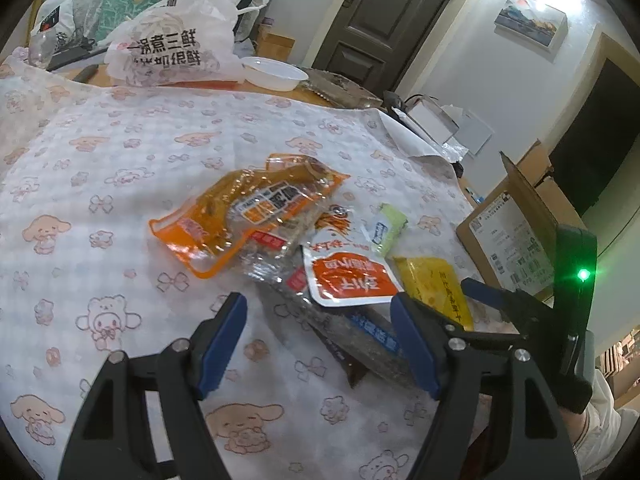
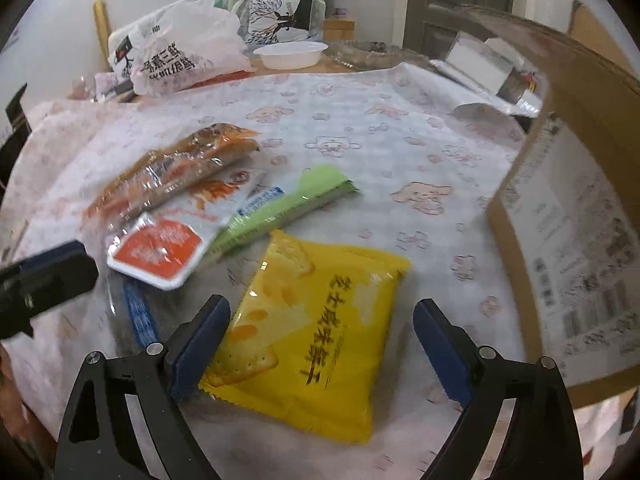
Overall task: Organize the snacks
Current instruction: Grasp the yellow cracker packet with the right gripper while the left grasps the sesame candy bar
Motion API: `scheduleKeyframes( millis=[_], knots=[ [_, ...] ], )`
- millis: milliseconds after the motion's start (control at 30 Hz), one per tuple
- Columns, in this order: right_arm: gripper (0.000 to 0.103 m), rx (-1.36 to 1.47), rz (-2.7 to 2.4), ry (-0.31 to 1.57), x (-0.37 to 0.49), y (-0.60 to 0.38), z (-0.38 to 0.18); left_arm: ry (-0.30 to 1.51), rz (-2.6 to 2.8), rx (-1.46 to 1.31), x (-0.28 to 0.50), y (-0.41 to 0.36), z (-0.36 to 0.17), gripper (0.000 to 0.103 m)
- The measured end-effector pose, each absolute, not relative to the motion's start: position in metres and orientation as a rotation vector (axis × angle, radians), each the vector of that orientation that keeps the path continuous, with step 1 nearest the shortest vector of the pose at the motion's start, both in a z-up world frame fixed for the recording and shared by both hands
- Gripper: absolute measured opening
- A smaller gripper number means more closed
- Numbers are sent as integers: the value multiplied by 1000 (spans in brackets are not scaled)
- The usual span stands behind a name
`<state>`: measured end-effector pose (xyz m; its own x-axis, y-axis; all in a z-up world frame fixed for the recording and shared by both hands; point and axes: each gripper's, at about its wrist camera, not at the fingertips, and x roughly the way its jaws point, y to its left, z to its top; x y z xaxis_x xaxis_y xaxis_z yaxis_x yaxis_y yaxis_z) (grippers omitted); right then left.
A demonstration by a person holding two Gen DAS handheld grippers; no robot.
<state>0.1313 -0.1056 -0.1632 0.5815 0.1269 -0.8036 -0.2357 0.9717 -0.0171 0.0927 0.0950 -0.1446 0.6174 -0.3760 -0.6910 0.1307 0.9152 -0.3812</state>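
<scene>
I read "老土咸味薄干" down the yellow foil cracker packet (image 2: 316, 344); "一锅煮三鲜", upside down, on the white plastic carrier bag (image 1: 172, 46).

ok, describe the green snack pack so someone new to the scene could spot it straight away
On the table's cartoon-print cloth, left of the cardboard box, lies a heap of snack packs. The green pack is the long narrow one at the heap's box-side edge, just beyond the yellow cracker pack, its near end under the white-and-orange pouch. It is the only pale green wrapper there.
</scene>
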Motion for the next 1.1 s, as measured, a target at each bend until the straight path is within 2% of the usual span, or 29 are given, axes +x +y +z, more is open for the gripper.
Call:
scheduleKeyframes(
  millis=[67,133,167,200,733,800,833,967,1100],
  knots=[
    [90,-158,191,913,127,-110,-163,864,-305,-308,91,90,-145,71],
    [81,-176,189,892,121,-113,-162,874,-310,-310,88,86,-147,71],
    [67,-181,197,884,119,-114,-161,878,-311,-313,88,84,-148,71],
    [64,-197,217,873,116,-113,-162,885,-311,-315,87,82,-149,71],
    [65,-291,272,778,89,-127,-163,920,-83,-193,97,26,-158,73],
    [65,-279,282,777,89,-129,-163,920,-36,-125,100,19,-160,66],
    [65,-271,287,778,89,-130,-164,917,-16,-92,100,16,-160,58],
    [65,-256,295,774,88,-132,-164,916,-27,-55,94,20,-160,40],
    [65,-249,300,768,87,-133,-165,912,-70,-81,76,38,-154,32]
  ],
)
